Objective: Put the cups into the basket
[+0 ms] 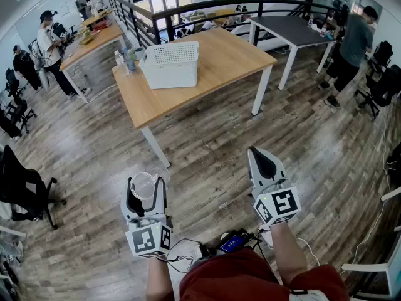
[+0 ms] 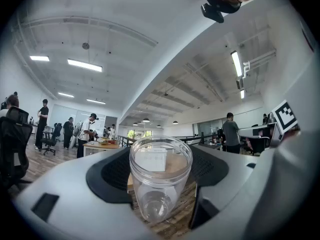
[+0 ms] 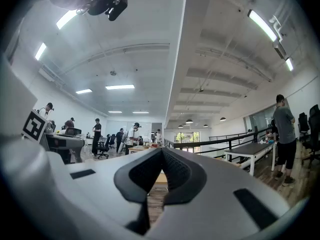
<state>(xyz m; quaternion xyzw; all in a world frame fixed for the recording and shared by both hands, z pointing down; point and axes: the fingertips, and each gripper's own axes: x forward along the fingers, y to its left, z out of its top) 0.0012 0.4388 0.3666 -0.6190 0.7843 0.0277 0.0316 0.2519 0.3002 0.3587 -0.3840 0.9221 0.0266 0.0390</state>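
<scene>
Left gripper pinched a clear cup; right gripper sat pressed together, empty; carrying it to the far basket seemed next.

Bright, even light comes from ceiling strip lights and far windows; fisheye bending darkens every corner.

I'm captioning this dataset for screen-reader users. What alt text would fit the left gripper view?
A clear plastic cup is clamped between the dark pads of the left gripper, filling the centre of the view. Far behind it, people stand under long ceiling lights.
</scene>
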